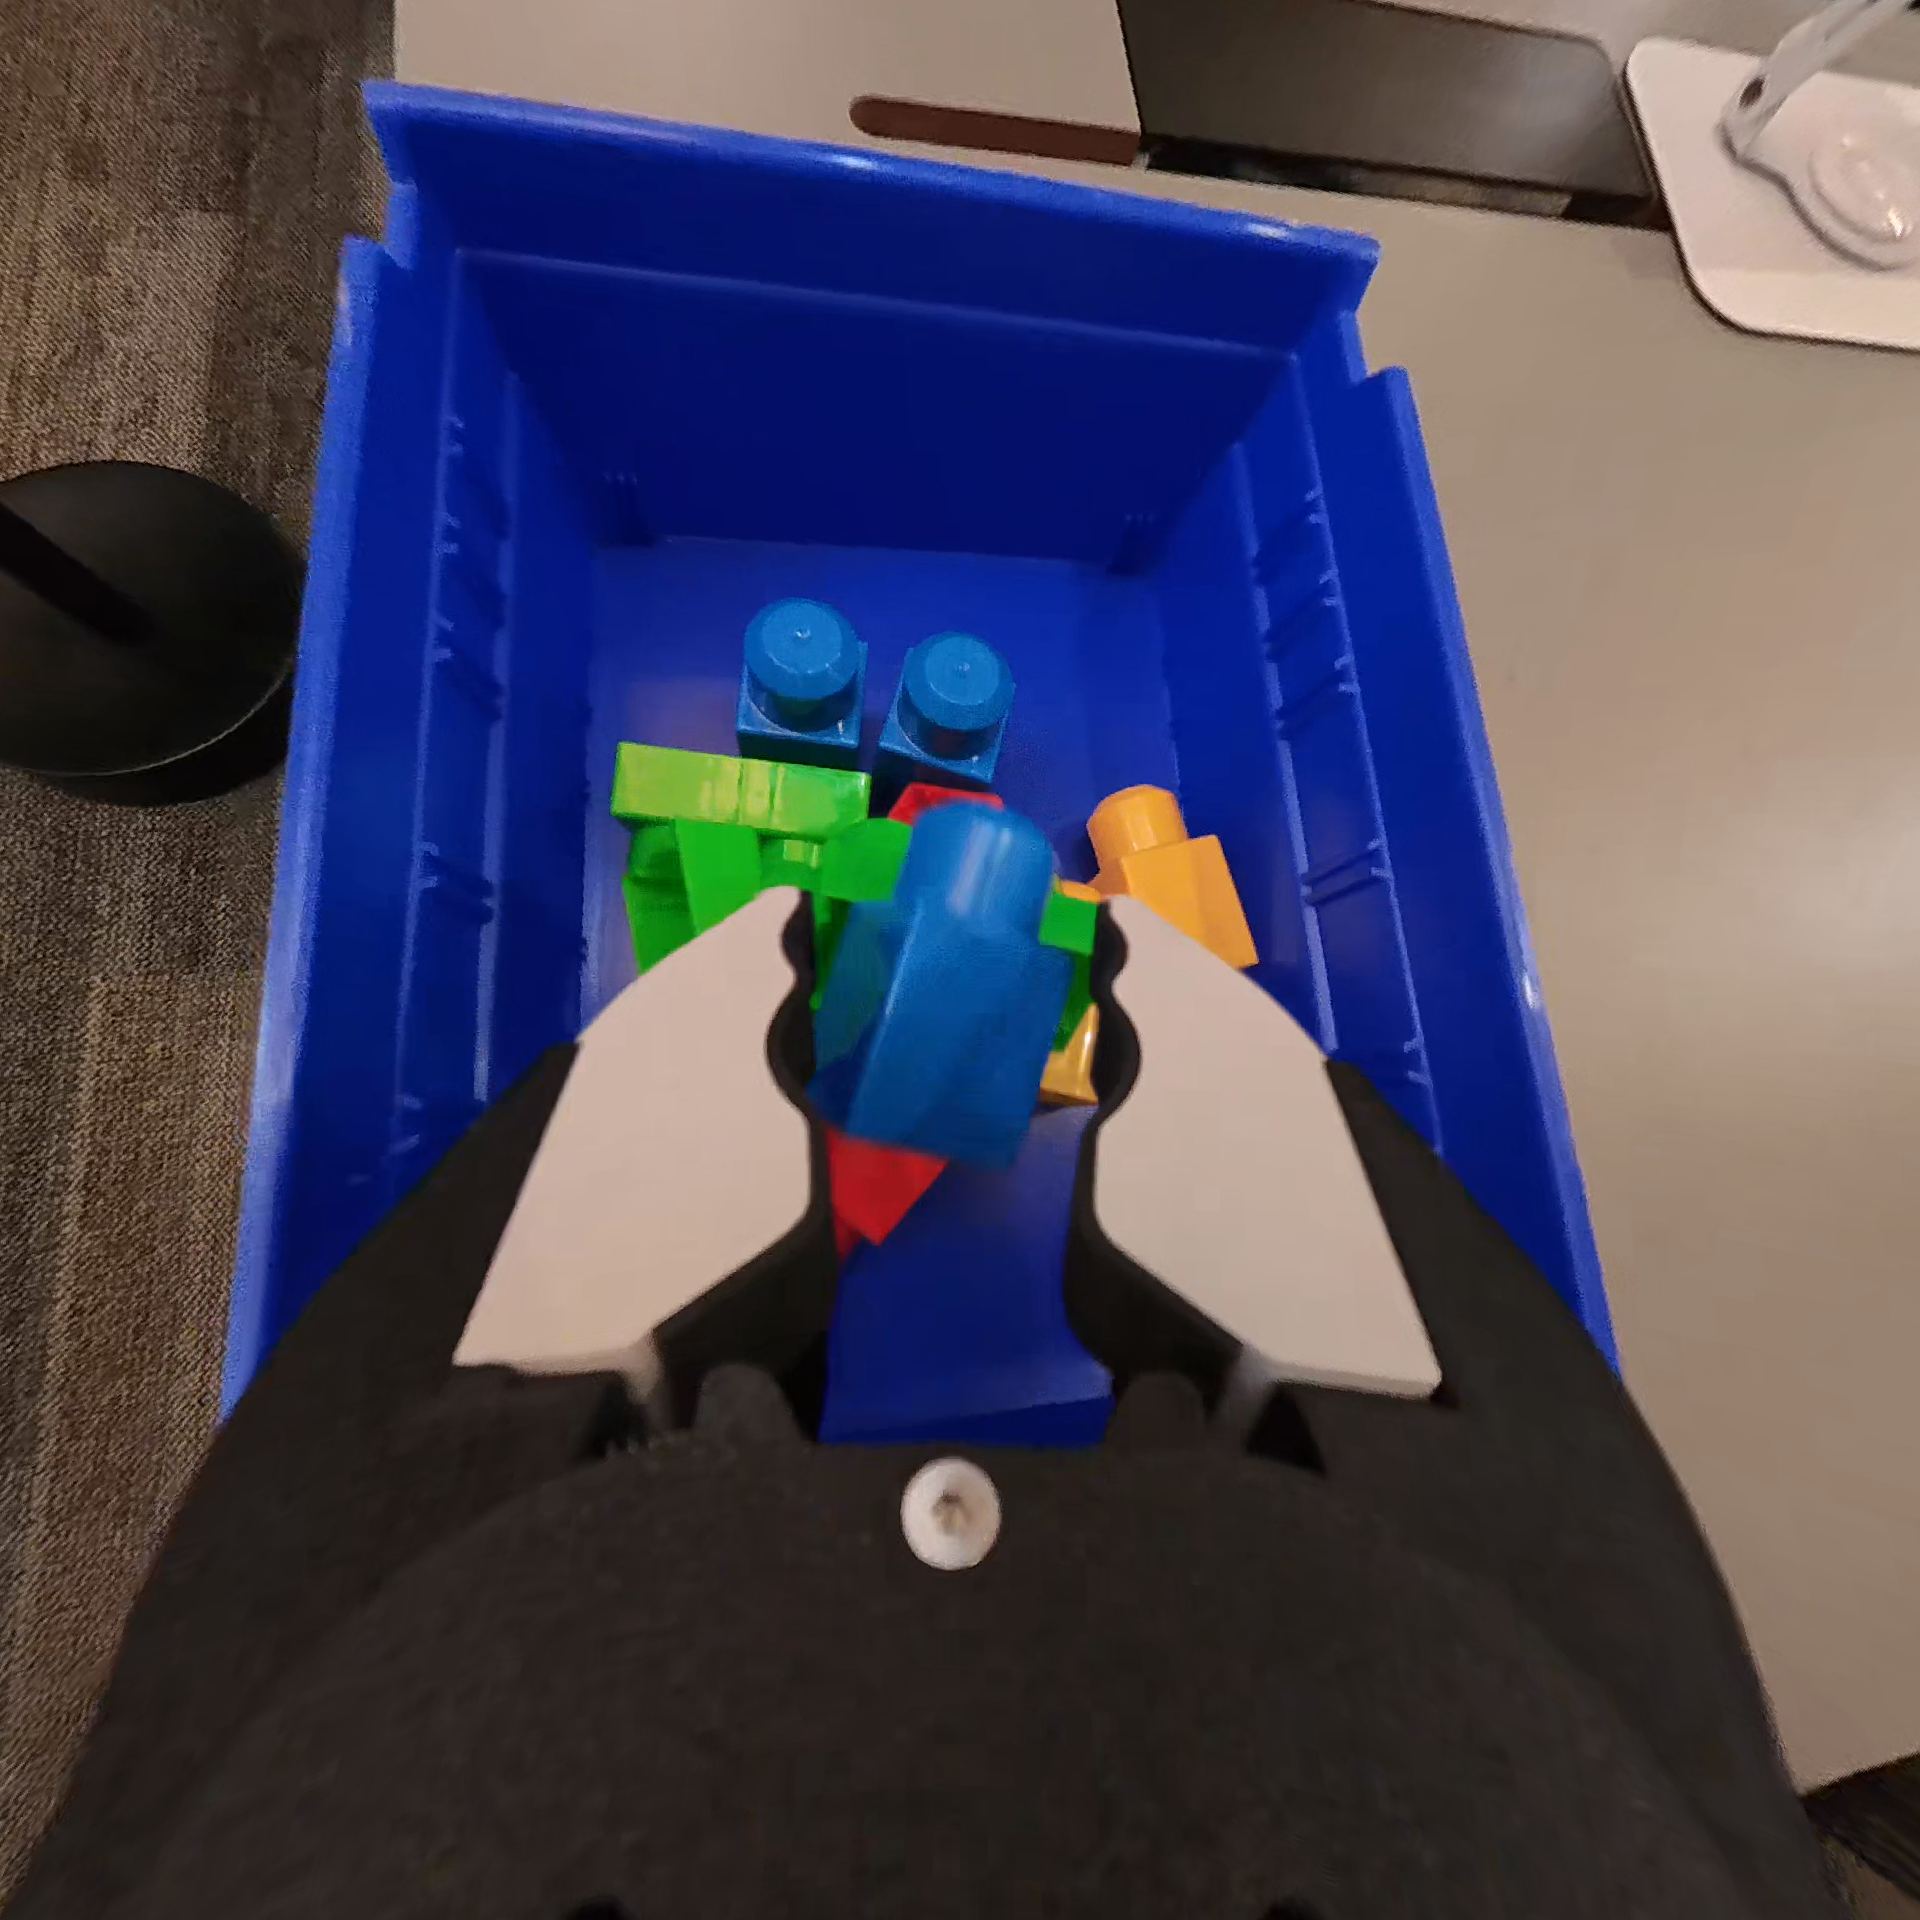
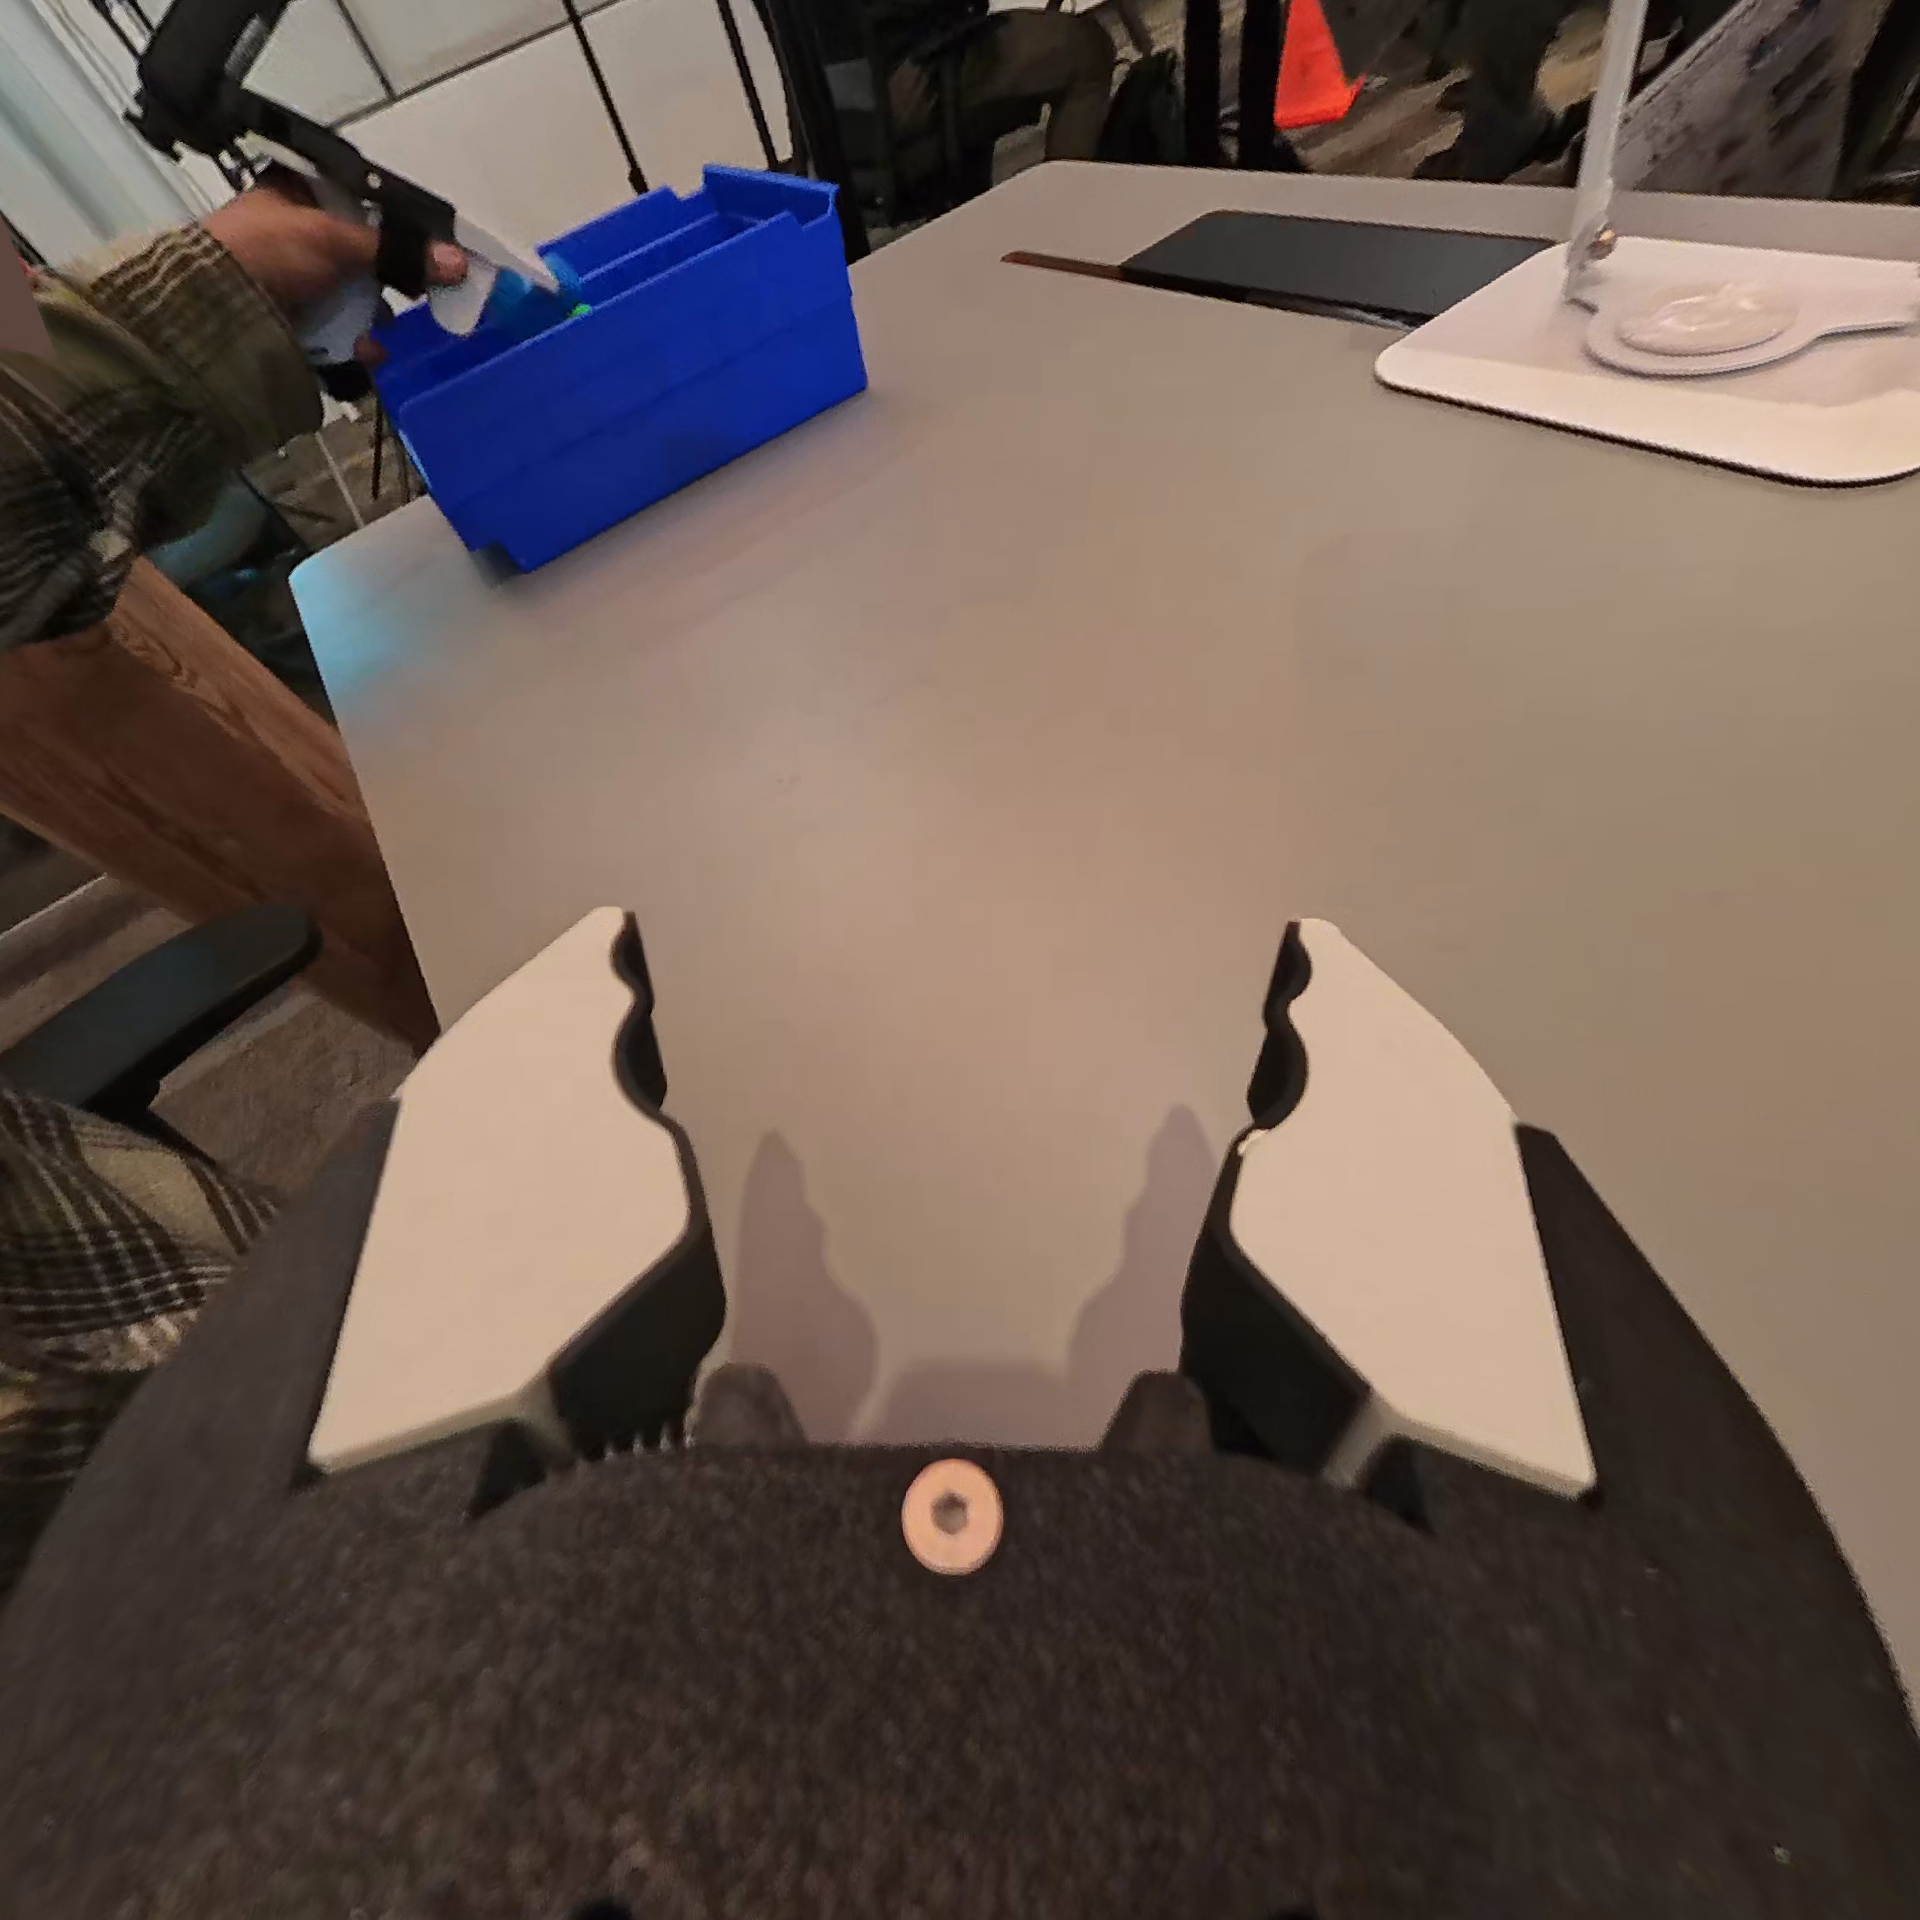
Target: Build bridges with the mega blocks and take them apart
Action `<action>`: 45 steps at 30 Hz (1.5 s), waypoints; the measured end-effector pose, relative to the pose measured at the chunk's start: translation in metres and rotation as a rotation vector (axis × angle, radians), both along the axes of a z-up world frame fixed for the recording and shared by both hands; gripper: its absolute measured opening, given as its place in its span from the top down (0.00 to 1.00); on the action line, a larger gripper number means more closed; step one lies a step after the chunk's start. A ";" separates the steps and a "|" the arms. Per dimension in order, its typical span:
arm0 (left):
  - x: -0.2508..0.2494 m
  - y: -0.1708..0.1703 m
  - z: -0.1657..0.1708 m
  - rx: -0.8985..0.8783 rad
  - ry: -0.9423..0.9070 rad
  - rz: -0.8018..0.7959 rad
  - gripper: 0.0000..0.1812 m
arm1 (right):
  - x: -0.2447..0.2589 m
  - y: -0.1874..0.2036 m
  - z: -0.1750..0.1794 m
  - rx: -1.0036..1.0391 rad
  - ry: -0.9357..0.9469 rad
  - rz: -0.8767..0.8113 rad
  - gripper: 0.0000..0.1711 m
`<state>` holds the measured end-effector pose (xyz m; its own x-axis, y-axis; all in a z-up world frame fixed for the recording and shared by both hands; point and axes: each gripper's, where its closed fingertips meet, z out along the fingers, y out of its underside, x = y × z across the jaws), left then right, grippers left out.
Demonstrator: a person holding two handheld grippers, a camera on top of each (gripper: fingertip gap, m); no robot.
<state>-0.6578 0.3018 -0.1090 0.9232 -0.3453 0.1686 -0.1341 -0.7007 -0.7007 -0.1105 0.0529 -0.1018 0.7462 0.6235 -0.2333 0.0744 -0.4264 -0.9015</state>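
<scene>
My left gripper is shut on a blue one-stud block and holds it tilted above the inside of a blue bin. In the bin lie two blue one-stud blocks, a green block, an orange block and a red block, partly hidden under the held one. The right wrist view shows the bin at the table's far left corner, with the left gripper over it. My right gripper is open and empty, low over the bare grey table.
A white stand base and a black flat pad sit at the table's far right. A person's hand and plaid sleeve hold the left gripper. A black round base stands on the carpet left of the bin.
</scene>
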 end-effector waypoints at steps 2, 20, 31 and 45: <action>-0.001 0.001 0.009 0.045 0.005 0.014 0.65 | 0.004 0.000 0.001 0.002 0.009 -0.020 0.35; 0.330 -0.174 0.114 0.474 -0.341 -0.694 0.61 | 0.206 0.002 0.054 -0.001 -0.220 -0.436 0.39; 0.394 -0.218 0.053 0.316 -0.458 -0.823 0.63 | 0.350 0.104 -0.005 -0.283 -0.315 -0.601 0.54; 0.377 -0.185 0.043 0.283 -0.481 -0.755 0.64 | 0.396 0.159 -0.068 -0.551 -0.276 -0.765 0.83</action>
